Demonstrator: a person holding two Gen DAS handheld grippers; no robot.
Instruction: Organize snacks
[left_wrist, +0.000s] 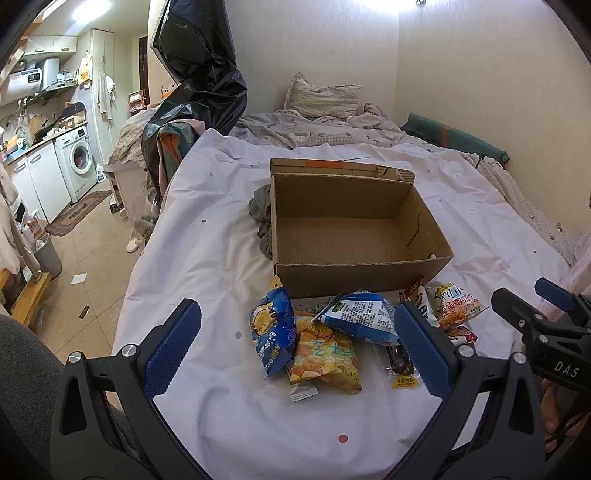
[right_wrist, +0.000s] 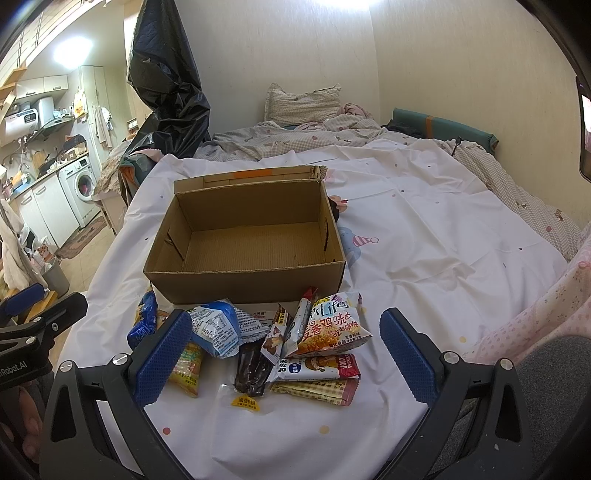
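Both sets of fingers (left_wrist: 173, 347) wide, holding nothing, hovering over snack pile (right_wrist: 280, 343) on bed (right_wrist: 424, 240) just in front of empty cardboard box (right_wrist: 243, 240). Risk imo: overlapping packets, so grabbing two at once or crushing chips w/ tight squeeze.

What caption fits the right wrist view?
Open right gripper hovers over a snack pile on the bed, empty box behind it.
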